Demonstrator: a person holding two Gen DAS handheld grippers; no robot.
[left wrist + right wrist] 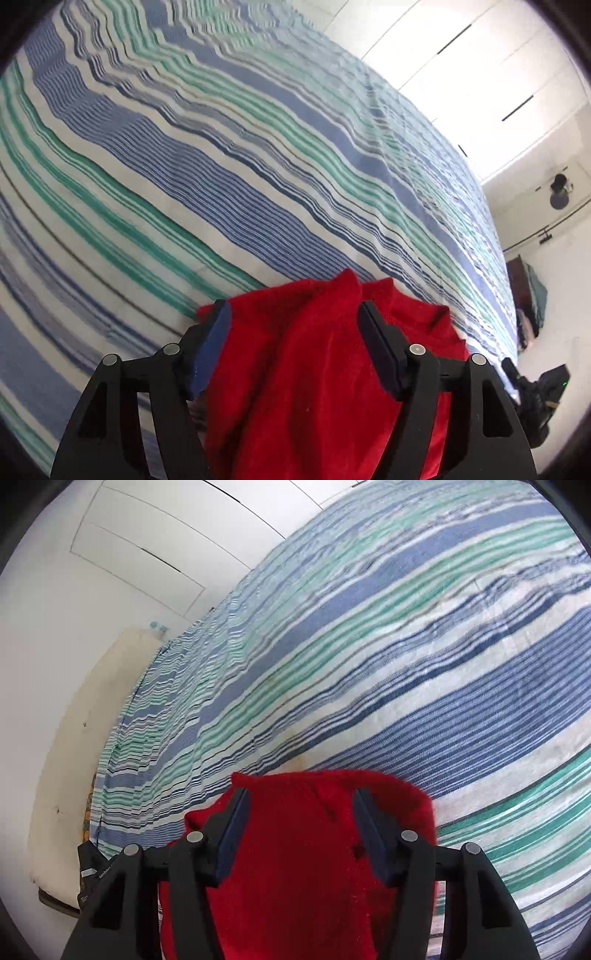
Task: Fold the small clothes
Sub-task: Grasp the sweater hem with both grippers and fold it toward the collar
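Right now, two handheld grippers hover low over a bed covered in a striped sheet [258, 166] of blue, green and white bands. A small red garment [295, 350], soft and fleecy in look, lies bunched on the sheet at the bottom centre of both wrist views.

In the left wrist view, the left gripper [293, 314] fills the bottom of the frame, its jaws standing wide apart with the red cloth showing between and beneath them; the pads do not press on it. In the right wrist view, the right gripper [299, 799] sits likewise at the bottom centre, jaws parted a little less widely, the same red garment [295, 849] lying between them, unpinched.

My reading is that a fold has been laid down and let go, or that a fresh grasp is about to begin; which one I cannot tell. The garment looks humped, not flat. The next move probably calls for each gripper to find an edge or corner of the cloth, close on a single layer, and carry it across evenly so the fabric does not bunch.

White cupboard doors [147, 546] stand beyond the bed at the upper left of the right view.
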